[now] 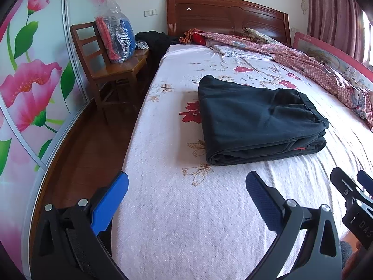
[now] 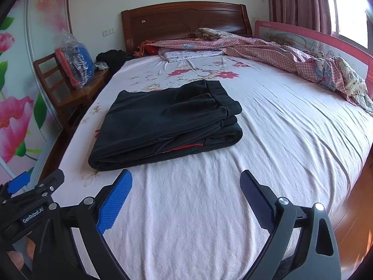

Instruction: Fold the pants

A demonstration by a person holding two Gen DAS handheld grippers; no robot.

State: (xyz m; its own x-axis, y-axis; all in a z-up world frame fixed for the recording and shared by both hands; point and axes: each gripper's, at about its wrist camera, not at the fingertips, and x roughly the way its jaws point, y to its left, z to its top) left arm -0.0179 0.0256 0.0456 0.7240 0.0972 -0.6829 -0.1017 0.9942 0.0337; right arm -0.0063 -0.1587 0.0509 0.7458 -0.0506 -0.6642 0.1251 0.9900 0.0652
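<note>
Black pants (image 1: 254,121) lie folded into a flat stack on the pink floral bed sheet (image 1: 186,210); a bit of red shows in the fold's open edge. They also show in the right wrist view (image 2: 167,126). My left gripper (image 1: 186,182) is open and empty, held back from the pants near the bed's front edge. My right gripper (image 2: 186,179) is open and empty, just short of the pants' near fold. Each gripper shows at the edge of the other's view.
A wooden headboard (image 1: 223,14) and a crumpled pink quilt (image 2: 279,51) are at the far side. A wooden chair (image 1: 105,65) with a plastic-wrapped bundle (image 1: 116,37) stands left of the bed. A flowered wardrobe door (image 1: 28,81) lines the left.
</note>
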